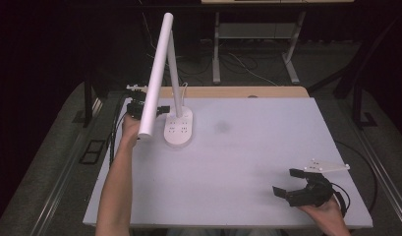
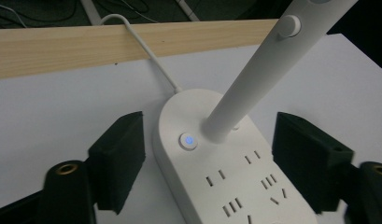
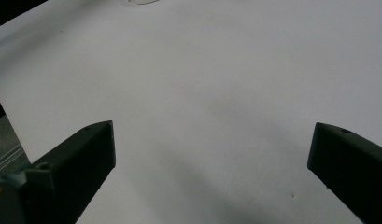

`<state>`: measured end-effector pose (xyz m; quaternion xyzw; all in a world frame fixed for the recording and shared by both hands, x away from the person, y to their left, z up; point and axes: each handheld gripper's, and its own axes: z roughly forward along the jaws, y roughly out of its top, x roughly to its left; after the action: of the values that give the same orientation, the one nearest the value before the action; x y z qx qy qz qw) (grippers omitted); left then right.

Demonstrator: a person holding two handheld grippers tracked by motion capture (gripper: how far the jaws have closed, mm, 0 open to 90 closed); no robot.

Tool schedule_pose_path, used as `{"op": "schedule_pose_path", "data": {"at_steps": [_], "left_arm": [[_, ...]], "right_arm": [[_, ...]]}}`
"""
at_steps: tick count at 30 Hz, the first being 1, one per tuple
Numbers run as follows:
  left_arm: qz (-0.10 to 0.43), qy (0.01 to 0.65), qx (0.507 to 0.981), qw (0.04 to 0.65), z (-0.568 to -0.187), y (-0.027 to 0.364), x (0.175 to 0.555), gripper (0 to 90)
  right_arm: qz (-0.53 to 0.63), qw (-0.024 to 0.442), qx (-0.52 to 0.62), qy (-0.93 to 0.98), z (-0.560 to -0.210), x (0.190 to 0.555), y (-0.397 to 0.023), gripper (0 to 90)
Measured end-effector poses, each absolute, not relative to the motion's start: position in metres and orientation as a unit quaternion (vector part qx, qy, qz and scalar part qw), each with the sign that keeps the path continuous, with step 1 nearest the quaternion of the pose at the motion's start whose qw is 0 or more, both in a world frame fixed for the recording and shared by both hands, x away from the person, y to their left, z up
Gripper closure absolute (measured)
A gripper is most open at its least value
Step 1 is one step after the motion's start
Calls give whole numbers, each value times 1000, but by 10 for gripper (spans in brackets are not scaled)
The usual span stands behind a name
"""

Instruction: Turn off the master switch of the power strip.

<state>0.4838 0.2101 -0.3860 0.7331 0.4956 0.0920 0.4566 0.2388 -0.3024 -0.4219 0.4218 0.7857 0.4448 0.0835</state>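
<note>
A white desk lamp stands at the table's far left on an oval base (image 1: 179,129) that carries several sockets. Its stem (image 1: 175,73) rises from the base, and the long head (image 1: 157,73) slants down toward the front. My left gripper (image 1: 159,110) sits at the base's left side, partly hidden behind the lamp head. In the left gripper view its jaws (image 2: 212,140) stand on either side of the base (image 2: 226,182) with a thin gap on each side. A round button (image 2: 188,140) glows blue beside the stem (image 2: 254,79). My right gripper (image 1: 288,182) rests open near the front right, over bare table (image 3: 214,140).
The white table top (image 1: 247,162) has a wooden strip (image 1: 238,92) along its far edge. The lamp's white cable (image 2: 146,51) runs over that strip. Dark floor, cables and a table frame (image 1: 257,34) lie beyond.
</note>
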Motion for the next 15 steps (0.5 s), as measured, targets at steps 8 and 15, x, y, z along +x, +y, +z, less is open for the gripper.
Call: {"op": "schedule_pose_path", "data": {"at_steps": [8, 15], "left_arm": [[91, 496, 729, 463, -391, 202, 486, 483], [95, 499, 721, 472, -394, 198, 488, 616]], "right_arm": [[445, 84, 419, 787, -422, 239, -302, 2], [445, 82, 417, 788, -422, 240, -301, 2]]}}
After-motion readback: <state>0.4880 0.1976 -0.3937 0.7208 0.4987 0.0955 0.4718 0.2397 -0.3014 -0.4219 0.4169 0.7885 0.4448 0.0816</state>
